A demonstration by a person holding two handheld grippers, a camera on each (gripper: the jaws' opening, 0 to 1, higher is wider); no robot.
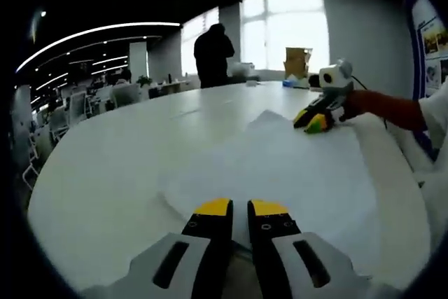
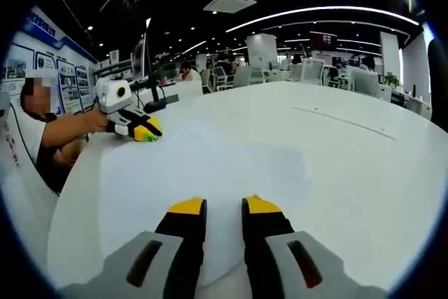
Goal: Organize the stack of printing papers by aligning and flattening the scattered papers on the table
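Your papers [image 1: 280,159] lie in a loose, slightly fanned stack on the white worktop [image 1: 126,152], between your two hands. Your left gripper [image 1: 240,209] sits at one edge of the stack, its jaws nearly together with only a thin gap between them, and whether a sheet is caught in that gap cannot be told. Your right gripper [image 2: 224,208] rests at the opposite edge, jaws a little apart, with nothing visibly held. In the left gripper view a corner of a sheet rises near the right gripper, so the stack is not yet flat or square.

You appear to be mid-alignment, bracketing the stack from both sides. Next, I'd judge, push both edges inward evenly, then press that raised corner down.
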